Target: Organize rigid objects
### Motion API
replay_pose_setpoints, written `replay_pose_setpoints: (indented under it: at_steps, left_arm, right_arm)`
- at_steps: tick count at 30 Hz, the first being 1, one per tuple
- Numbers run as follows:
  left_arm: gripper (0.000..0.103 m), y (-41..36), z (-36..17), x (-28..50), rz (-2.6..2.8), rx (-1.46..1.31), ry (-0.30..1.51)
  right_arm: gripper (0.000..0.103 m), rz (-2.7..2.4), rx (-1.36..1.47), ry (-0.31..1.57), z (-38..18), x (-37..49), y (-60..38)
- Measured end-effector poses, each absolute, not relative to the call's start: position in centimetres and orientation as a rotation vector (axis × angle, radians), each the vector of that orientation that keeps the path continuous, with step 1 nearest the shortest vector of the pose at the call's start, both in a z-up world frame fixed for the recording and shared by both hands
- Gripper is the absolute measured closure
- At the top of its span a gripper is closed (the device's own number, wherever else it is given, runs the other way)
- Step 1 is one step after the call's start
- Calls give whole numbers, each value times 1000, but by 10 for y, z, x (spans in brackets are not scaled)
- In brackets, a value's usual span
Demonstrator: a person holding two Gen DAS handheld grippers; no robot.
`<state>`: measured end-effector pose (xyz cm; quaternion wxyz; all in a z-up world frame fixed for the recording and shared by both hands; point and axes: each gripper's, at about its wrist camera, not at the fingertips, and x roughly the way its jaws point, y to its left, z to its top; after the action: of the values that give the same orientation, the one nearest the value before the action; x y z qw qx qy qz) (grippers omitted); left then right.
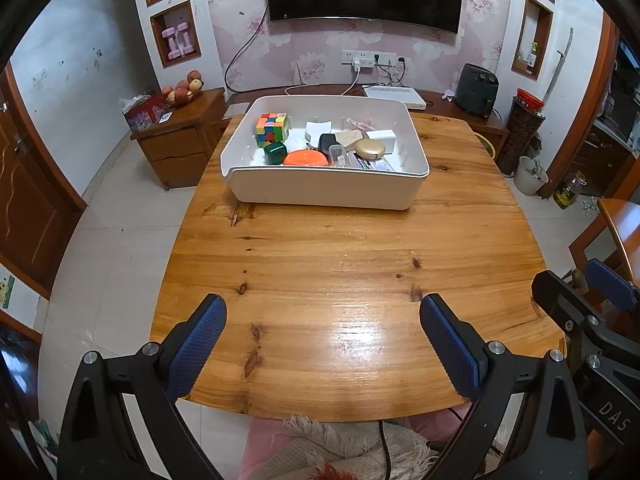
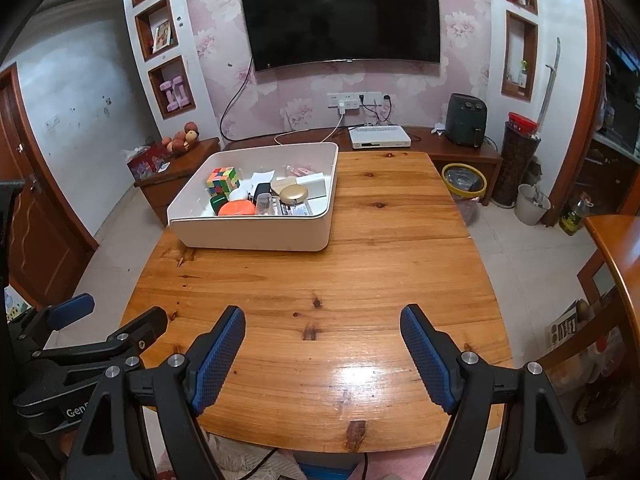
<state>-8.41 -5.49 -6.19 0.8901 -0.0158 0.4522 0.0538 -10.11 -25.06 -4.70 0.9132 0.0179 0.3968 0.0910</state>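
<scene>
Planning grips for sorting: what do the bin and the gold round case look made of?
Bin: likely matte white plastic, with smooth moulded walls and rounded corners. Gold case: satin metallic sheen, metal or coated plastic; cannot tell which.

A dark television (image 2: pixel 340 20) hangs on floral wallpaper above a low cabinet bearing a white set-top box (image 2: pixel 380 138), a black air fryer (image 2: pixel 466 120) and fruit (image 2: pixel 182 140).
</scene>
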Motion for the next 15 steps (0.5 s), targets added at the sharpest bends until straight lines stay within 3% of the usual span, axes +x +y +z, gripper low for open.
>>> replay_pose_setpoints:
  at_steps: [15]
  left_arm:
    - [5, -57, -63, -84, 109, -22, 935]
  right_arm:
    - [22, 174, 29, 807, -47, -102, -247]
